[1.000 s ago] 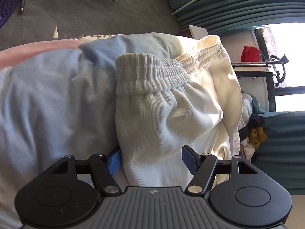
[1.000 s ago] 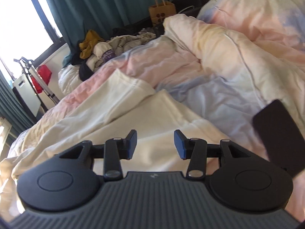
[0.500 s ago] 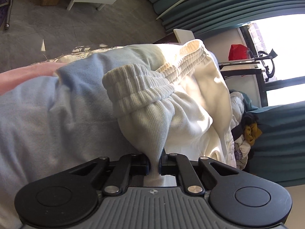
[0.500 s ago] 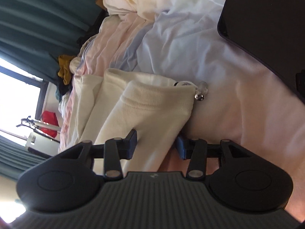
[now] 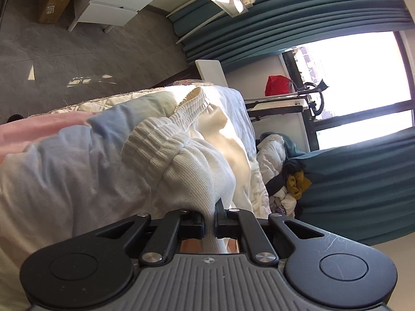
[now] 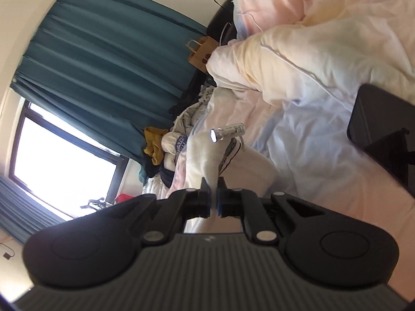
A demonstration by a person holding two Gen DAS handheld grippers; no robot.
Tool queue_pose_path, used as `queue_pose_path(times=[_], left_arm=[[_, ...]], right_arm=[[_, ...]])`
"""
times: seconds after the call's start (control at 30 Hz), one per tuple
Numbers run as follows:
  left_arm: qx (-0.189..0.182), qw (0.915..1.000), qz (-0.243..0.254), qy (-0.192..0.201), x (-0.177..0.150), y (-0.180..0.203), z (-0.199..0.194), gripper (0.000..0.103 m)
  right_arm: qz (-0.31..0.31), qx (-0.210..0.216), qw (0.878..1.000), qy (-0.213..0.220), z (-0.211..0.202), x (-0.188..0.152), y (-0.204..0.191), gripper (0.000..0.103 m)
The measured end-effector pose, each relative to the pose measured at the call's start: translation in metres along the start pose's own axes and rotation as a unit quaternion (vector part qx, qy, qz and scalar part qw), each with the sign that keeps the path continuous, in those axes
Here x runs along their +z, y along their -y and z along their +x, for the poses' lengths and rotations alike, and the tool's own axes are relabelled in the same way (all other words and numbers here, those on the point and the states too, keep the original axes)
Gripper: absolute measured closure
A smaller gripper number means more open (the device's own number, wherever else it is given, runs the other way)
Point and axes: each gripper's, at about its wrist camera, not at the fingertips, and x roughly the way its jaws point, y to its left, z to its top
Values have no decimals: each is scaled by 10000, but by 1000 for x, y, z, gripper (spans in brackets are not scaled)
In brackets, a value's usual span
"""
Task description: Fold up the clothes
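Observation:
A pair of cream-white knit trousers (image 5: 197,171) with a ribbed elastic waistband (image 5: 158,140) lies on a pastel duvet (image 5: 64,171). In the left wrist view my left gripper (image 5: 209,217) is shut on the cloth just below the waistband, and the fabric bunches up from the pads. The right wrist view shows my right gripper (image 6: 213,194) shut on a pinch of the same cream trousers (image 6: 207,155), which rise in a peak from the bed. A shiny metal cord tip (image 6: 228,131) sticks out at the top of that peak.
A black tablet-like slab (image 6: 384,134) lies on the duvet (image 6: 298,72) to the right. A heap of other clothes (image 5: 290,181) sits by the teal curtains (image 5: 350,176). White drawers (image 5: 122,2) and a cardboard box (image 5: 55,2) stand on the grey floor.
Both grippers went from open to shut on the cream trousers. The left one has lifted the waistband end off the duvet. The right one rolled, then pinched the cloth and raised it.

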Motion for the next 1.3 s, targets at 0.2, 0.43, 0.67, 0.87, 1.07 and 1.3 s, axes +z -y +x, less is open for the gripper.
queue_pose_path(times=[0.2, 0.43, 0.67, 0.87, 1.07, 1.3], left_arm=[[-167, 9996, -196, -63, 3, -11, -18, 97], [48, 9996, -243, 124, 43, 32, 39, 97], [531, 9978, -190, 353, 87, 90, 155, 97], [1096, 9934, -214, 276, 115, 101, 266, 96], [1804, 9829, 228, 274, 126, 112, 359, 95], [1825, 9805, 638, 351, 117, 118, 381, 81]], right_arm=[[-313, 52, 9995, -53, -8, 14, -25, 95], [-530, 14, 9985, 126, 63, 9, -84, 95], [-657, -272, 9970, 301, 194, -6, -132, 95], [-912, -652, 9937, 9, 309, -17, -129, 95], [-1234, -1053, 9860, -389, 400, -35, -105, 95], [-1257, -926, 9848, -760, 419, -37, -84, 90]])
